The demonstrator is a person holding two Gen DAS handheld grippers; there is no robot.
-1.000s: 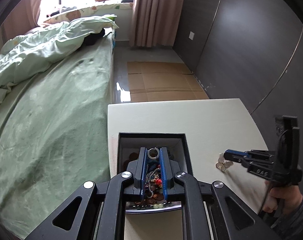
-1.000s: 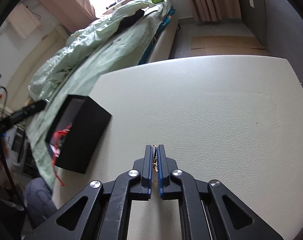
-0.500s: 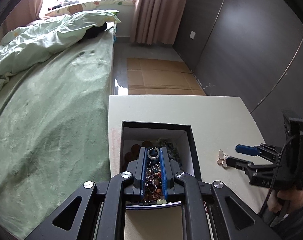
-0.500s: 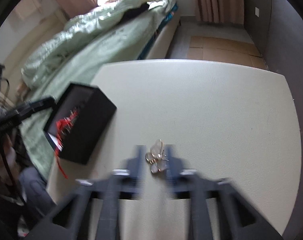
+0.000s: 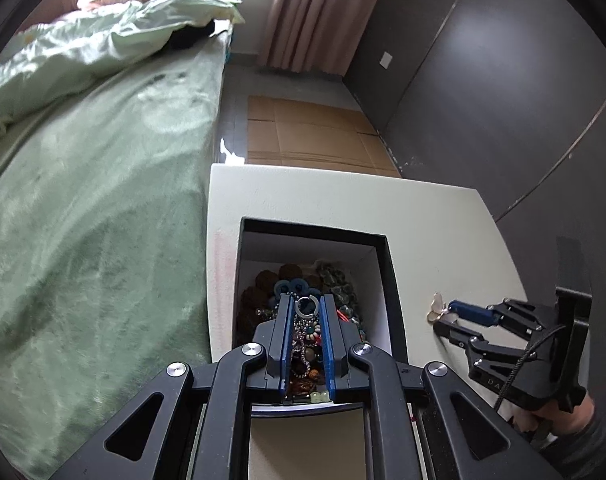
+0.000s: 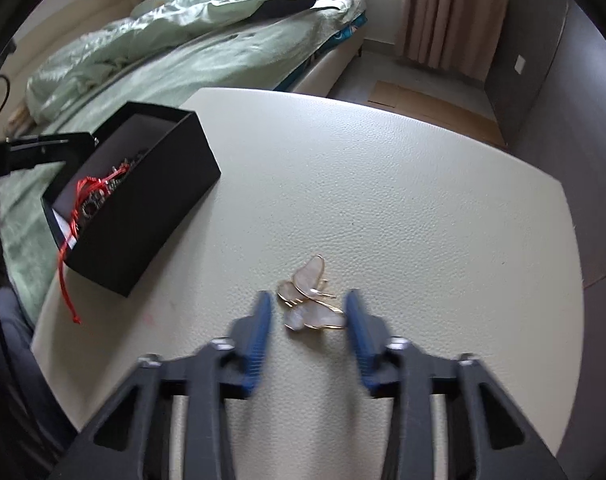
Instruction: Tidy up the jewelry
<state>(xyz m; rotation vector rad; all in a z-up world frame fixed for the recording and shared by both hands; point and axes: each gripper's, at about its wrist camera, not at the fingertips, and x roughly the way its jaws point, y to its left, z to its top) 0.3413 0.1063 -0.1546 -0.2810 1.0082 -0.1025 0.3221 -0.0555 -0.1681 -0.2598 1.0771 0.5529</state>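
The right gripper (image 6: 308, 312) stands open around the butterfly brooch (image 6: 309, 306) lying flat on the worktop (image 6: 383, 184), right of the jewelry box (image 6: 143, 204). Withdraw straight back without snagging a wing. The left gripper (image 5: 307, 312) hangs above the box, pinching a beaded chain (image 5: 306, 332).

The left wrist camera is looking steeply down along its gripper (image 5: 306, 312) into the black box (image 5: 387, 280). The right one is skimming low over the tabletop (image 6: 383, 200); both are sharing box, tabletop and bed (image 5: 83, 200).
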